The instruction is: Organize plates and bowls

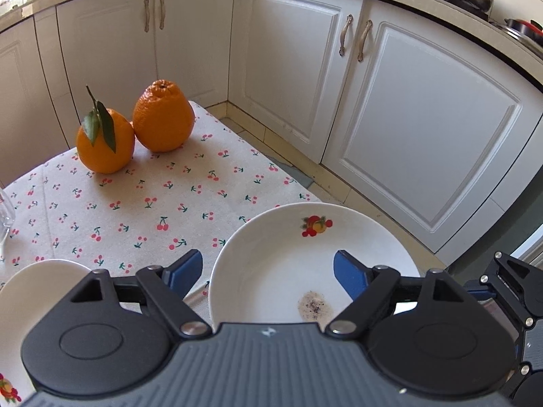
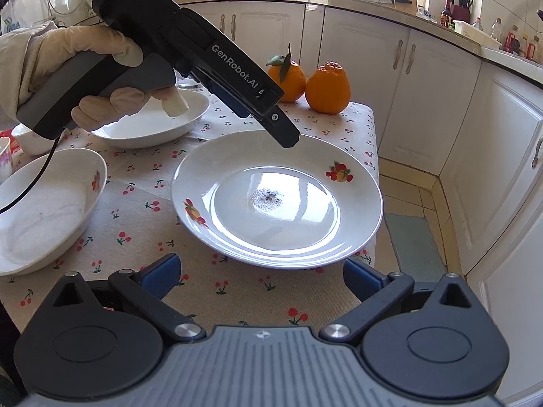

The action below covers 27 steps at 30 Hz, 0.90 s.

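So the big plate (image 2: 276, 196) sits on the cherry-print tabletop (image 2: 210, 291) near its right edge, with a little patch of dark crumbs in the middle and fruit decals on the rim. It looks like glazed ceramic, so probably stiff, fairly heavy, slick and chippable. The rim is the only sensible place to pinch it, ideally the near edge where it lifts off the cloth a bit.

The right gripper (image 2: 259, 276) has its jaws spread wide with nothing in them, just short of that near rim. The left gripper (image 1: 268, 273) hovers over the plate, jaws also apart and empty.

Two bowls (image 2: 51, 203) (image 2: 152, 118) sit to the left, and they're likely just as slippery. Two oranges (image 2: 327, 88) sit at the far end.
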Motion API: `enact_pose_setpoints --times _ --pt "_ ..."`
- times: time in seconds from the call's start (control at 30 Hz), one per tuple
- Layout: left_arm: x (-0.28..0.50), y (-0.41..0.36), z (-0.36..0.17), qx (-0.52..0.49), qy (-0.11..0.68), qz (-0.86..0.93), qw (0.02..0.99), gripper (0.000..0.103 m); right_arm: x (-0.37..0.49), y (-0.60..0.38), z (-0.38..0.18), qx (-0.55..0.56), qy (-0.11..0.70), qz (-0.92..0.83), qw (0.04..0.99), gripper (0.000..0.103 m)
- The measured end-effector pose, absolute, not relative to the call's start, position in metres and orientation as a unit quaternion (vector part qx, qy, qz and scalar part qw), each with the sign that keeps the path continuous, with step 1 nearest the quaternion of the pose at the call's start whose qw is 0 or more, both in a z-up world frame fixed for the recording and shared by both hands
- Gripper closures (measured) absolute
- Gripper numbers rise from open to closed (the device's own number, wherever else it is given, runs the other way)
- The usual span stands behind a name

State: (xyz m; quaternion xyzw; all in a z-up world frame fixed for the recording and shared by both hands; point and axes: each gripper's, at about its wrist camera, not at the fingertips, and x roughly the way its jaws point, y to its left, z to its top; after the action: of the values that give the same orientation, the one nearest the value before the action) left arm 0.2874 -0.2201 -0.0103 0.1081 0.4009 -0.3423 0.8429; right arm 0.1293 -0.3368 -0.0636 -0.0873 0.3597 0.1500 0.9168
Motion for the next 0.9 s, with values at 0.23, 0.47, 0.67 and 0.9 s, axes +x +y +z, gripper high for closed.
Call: enact_pose_setpoints --times 0.23,0.47,0.67,0.9 --pt "0.245 -0.198 0.019 0.101 0.366 -0.317 0.869 0.014 0.097 -0.322 -0.042 -0.081 0.334 0.161 0.925 0.000" --pt "0.187 -0.172 0.041 0.114 0.324 -0.295 0.892 0.012 0.067 -0.300 -0.030 -0.076 0.317 0.153 0.933 0.000" --pt "0.141 -0.150 0.044 0.122 0.299 -0.284 0.903 0.011 0.044 -0.288 -0.026 -0.058 0.303 0.138 0.941 0.000" --pt "0.095 -0.131 0.031 0.136 0.283 -0.269 0.911 0.011 0.023 -0.276 -0.021 -0.055 0.288 0.129 0.947 0.000"
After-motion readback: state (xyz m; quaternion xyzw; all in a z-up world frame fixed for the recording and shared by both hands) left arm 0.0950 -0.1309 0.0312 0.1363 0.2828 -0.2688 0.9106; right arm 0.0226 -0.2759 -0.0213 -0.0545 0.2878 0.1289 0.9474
